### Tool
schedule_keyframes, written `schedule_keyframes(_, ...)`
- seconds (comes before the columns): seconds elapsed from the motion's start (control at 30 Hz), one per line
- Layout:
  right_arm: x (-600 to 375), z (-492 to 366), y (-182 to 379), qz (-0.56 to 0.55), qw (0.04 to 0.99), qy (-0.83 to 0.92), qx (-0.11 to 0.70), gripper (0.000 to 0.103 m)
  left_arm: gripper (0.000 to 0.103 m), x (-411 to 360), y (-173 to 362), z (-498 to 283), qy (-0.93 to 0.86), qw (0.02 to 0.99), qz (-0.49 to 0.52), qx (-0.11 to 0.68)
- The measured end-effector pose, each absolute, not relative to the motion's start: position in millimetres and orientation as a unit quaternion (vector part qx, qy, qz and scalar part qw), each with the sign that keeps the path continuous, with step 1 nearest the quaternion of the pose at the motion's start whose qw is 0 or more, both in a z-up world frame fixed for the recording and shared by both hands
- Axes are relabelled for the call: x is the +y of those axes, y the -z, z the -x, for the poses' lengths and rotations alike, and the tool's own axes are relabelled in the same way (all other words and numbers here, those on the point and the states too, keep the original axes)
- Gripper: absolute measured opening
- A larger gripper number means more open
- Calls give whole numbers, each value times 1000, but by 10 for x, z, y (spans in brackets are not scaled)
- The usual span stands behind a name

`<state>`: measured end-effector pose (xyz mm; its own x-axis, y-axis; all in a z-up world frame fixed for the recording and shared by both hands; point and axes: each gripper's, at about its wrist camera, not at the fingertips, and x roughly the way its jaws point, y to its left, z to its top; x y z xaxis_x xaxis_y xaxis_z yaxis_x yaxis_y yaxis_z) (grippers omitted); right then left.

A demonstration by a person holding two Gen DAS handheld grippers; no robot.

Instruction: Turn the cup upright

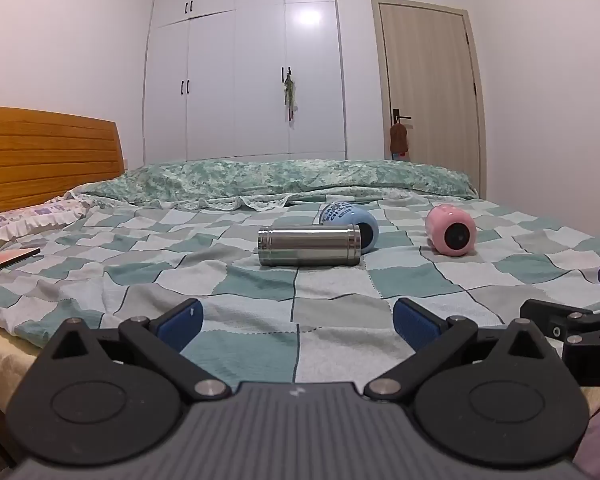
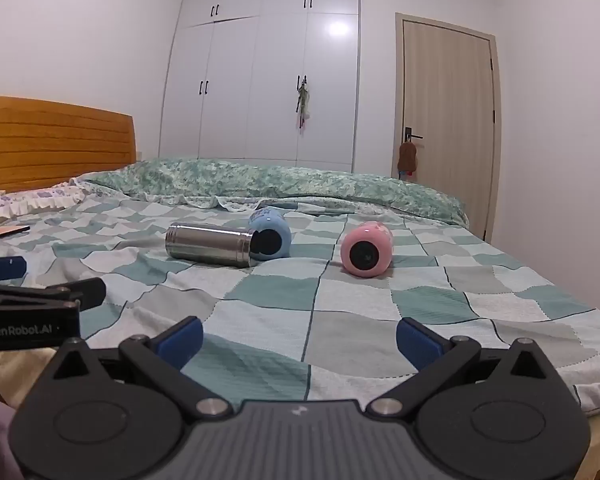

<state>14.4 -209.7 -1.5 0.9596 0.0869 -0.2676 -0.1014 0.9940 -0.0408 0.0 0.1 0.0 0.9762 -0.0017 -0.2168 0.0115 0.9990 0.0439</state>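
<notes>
Cups all lie on their sides — nothing flipped yet.
Steel cup point(image 1: 309, 246), blue cup point(image 1: 350, 221) and pink cup point(image 1: 451, 230) untouched; left gripper point(image 1: 298, 322) and right gripper point(image 2: 300, 340) both gape empty — well short.

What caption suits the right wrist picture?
Open right hand-held gripper faces steel cup, blue cup and pink cup lying sideways.

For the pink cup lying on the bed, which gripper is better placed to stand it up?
Right, probably. The pink cup lies nearly straight ahead of the open right gripper; from the left gripper, also open, it sits off to the right.

We hold our left gripper point(image 1: 298, 322) level, jaws spread wide. Our right gripper point(image 2: 300, 340) sits at its three o'clock, equally wide.
</notes>
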Motion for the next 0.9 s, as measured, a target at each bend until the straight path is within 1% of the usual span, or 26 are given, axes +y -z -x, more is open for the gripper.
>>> schedule_keyframes(0.9,-2122,-138,12,27,990,-48,130,103,103,-24,-15,-4,2,995,-23,101)
